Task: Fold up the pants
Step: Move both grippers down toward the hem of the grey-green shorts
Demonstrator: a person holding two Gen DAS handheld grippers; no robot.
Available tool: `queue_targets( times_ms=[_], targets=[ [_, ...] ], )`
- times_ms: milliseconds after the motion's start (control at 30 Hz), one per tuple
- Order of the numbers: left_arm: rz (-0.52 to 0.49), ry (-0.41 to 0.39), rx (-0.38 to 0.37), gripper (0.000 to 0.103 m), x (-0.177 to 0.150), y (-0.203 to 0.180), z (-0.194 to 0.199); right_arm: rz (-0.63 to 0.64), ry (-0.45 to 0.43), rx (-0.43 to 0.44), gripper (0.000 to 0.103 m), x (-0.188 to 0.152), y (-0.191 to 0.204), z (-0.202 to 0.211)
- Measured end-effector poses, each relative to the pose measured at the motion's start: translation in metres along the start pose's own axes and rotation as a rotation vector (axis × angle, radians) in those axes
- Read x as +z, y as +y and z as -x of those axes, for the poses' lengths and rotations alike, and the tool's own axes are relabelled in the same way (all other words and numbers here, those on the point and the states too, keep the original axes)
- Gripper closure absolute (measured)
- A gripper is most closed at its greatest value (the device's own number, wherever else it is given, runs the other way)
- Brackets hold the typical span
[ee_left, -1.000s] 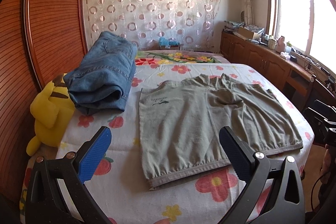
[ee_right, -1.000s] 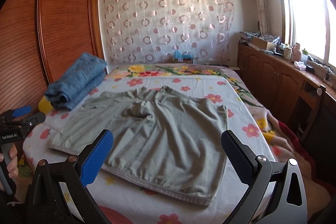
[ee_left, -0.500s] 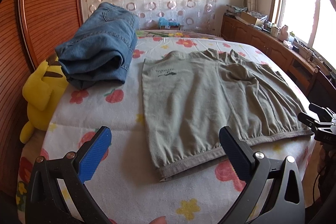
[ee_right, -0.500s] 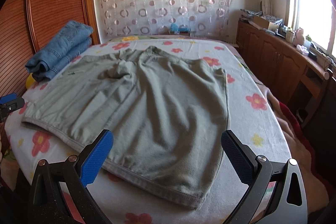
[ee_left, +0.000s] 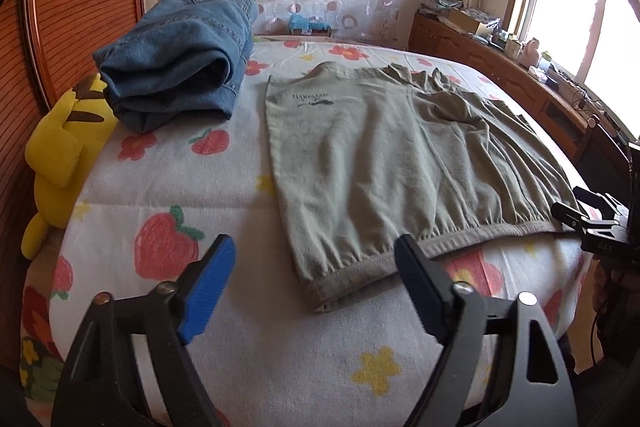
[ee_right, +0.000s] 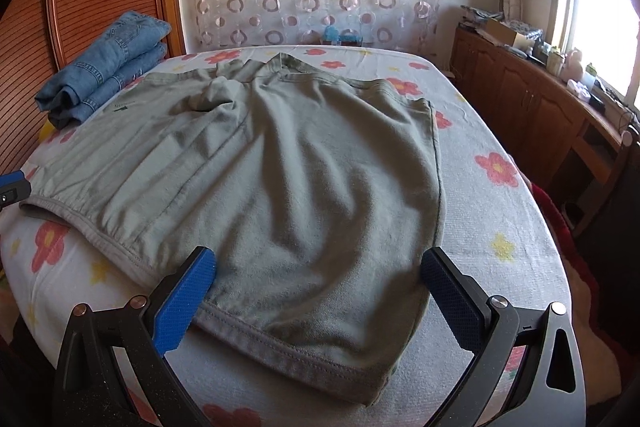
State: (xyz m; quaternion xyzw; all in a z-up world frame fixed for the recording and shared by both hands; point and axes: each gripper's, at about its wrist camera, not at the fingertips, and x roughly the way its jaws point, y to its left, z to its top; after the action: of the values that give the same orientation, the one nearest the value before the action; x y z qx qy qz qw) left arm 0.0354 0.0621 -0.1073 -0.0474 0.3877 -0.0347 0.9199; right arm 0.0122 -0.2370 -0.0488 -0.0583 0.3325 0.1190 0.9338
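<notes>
Pants (ee_left: pixel 384 163) are spread at the bed's (ee_left: pixel 224 195) near edge. Both hand-held grippers, left (ee_left: pixel 314 287) closing and right (ee_right: pixel 320 291), are held wide and empty; only one waistband layer may be pinched.

Grey-green pants (ee_left: pixel 384 155) lie spread flat on a flower-print bed sheet (ee_left: pixel 192 211), unfolded. The elastic waistband runs along the near edge; the short legs point away. Small dark lettering marks one far corner.
</notes>
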Motion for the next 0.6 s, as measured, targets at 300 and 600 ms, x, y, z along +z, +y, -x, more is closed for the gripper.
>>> queue_targets(
  times_ms=[300, 600],
  targets=[
    [0.026, 0.022, -0.061, 0.059, -0.011, 0.006, 0.002, 0.022, 0.011, 0.020, 0.000, -0.001, -0.004, -0.004],
    [0.021, 0.015, -0.059, 0.064, -0.014, 0.007, 0.002, 0.025, -0.003, 0.023, 0.000, 0.003, -0.008, -0.010]
  ],
)
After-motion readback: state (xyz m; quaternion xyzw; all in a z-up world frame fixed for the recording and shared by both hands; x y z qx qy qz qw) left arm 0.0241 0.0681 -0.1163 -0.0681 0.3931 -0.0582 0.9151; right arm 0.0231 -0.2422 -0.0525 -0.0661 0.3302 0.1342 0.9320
